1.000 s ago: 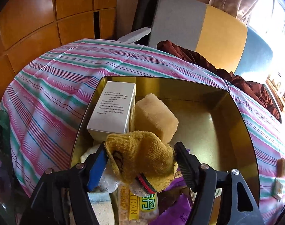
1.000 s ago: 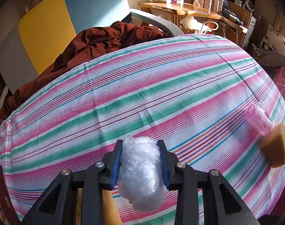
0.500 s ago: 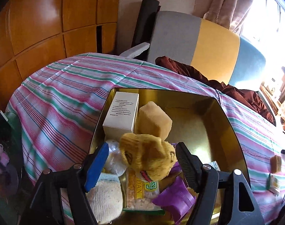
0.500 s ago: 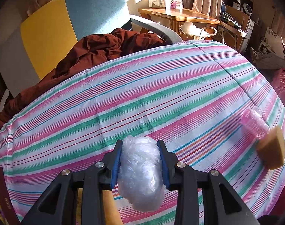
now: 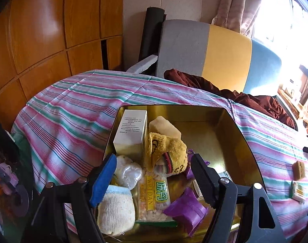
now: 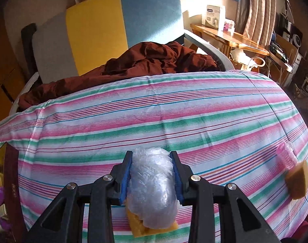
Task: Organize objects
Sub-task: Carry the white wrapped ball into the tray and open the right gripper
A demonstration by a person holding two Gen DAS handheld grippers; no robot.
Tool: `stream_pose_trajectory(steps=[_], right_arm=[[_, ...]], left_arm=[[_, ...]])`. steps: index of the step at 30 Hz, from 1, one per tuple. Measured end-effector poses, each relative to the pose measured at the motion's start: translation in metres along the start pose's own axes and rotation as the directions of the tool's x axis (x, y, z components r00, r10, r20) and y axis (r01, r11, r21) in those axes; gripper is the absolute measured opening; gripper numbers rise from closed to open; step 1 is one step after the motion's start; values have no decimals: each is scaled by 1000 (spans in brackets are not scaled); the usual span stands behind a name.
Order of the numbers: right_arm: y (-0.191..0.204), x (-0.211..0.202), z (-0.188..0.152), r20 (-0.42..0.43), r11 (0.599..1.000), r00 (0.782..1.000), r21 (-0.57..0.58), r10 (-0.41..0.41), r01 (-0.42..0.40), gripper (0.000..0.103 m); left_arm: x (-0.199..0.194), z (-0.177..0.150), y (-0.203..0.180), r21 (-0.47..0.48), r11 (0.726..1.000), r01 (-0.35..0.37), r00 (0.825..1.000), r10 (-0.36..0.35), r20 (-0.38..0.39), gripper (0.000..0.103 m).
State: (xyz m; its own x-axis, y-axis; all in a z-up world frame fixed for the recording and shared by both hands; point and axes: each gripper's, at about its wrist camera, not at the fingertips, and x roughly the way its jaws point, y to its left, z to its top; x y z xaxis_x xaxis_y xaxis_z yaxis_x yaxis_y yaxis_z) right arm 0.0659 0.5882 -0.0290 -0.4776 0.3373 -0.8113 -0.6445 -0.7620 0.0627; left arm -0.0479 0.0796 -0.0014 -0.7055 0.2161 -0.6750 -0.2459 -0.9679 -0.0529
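Note:
In the left wrist view a gold tin (image 5: 246, 139) stands on the striped tablecloth (image 5: 73, 117). A yellow sock (image 5: 168, 149) lies loose in it against a white box (image 5: 131, 129) and a tan sponge (image 5: 164, 126). My left gripper (image 5: 152, 158) hangs open just above the tin's near end, gripping nothing. In the right wrist view my right gripper (image 6: 151, 154) is shut on a crumpled clear plastic wad (image 6: 151, 182), lifted over the cloth with a yellow sponge (image 6: 154, 229) below it.
The tin also holds a white sock (image 5: 115, 210), a snack packet (image 5: 155, 196), a purple packet (image 5: 186, 210) and a plastic wad (image 5: 127, 172). A pink bottle (image 6: 286, 158) and a sponge (image 6: 297, 182) lie at the cloth's right edge. A chair with brown cloth (image 6: 145, 60) stands behind.
My left gripper let go of the yellow sock, which now lies in the tin, and drew back and up. The right gripper rose and rolled with the plastic wad still in it.

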Motion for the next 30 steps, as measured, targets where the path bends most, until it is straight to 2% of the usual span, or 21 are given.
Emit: stream_pose_trajectory(steps=[5,9,18,25,30], right_arm=[[51,-13,-8,-2,993,996,-84,89,-89,35],[99,-27,-14,-6,972,983,-147,182,-181,35],[215,-56,-36,-58,881,922,-277,383,-384,35],[289,-57,-59,-137,811,877,-335,462,-479,35],[322,-46,-76,-187,793,863,-342,469,-505,35]], left_arm=[[-6,-2,-1,12,1000,14,1000,-14,8,77],[-7,-5,-1,17,1000,20,1000,-20,4,77],[-5,-14,6,12,1000,23,1000,-23,-14,77],[-7,-18,18,-10,1000,24,1000,-24,-14,77],[-7,-20,28,-32,999,19,1000,-20,-16,77]])
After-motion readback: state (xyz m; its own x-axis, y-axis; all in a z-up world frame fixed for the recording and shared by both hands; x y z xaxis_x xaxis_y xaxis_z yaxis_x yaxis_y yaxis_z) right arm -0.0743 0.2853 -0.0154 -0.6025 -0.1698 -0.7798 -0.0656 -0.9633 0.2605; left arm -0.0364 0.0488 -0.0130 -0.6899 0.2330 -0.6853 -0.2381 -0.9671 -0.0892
